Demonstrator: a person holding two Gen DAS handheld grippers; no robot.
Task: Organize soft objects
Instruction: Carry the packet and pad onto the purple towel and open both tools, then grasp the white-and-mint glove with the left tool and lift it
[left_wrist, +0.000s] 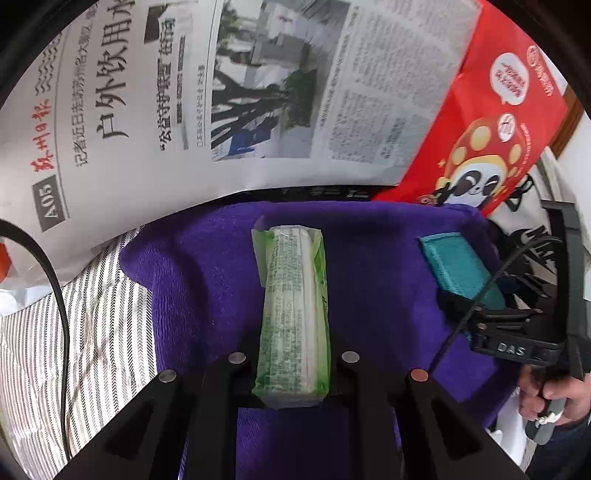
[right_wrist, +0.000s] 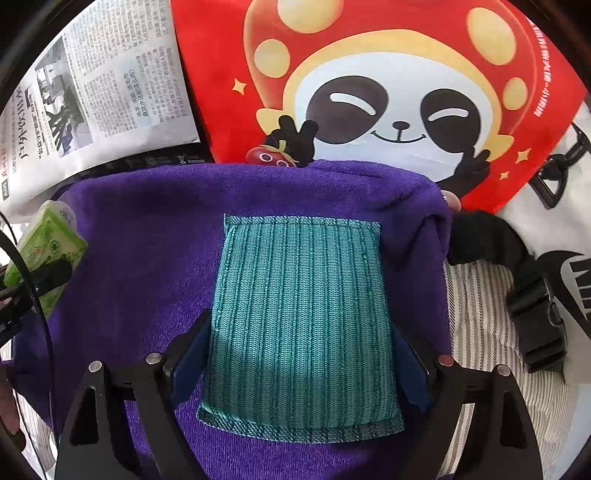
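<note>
My left gripper is shut on a green-and-white tissue pack, held lengthwise between its fingers over a purple towel. My right gripper is shut on a teal ribbed sponge, flat over the same towel. In the left wrist view the right gripper shows at the right with the sponge. In the right wrist view the tissue pack shows at the far left.
A newspaper lies beyond the towel, beside a red panda-print bag. Striped grey-and-white cloth lies underneath. A white bag with black straps and buckles lies at the right. A black cable runs at the left.
</note>
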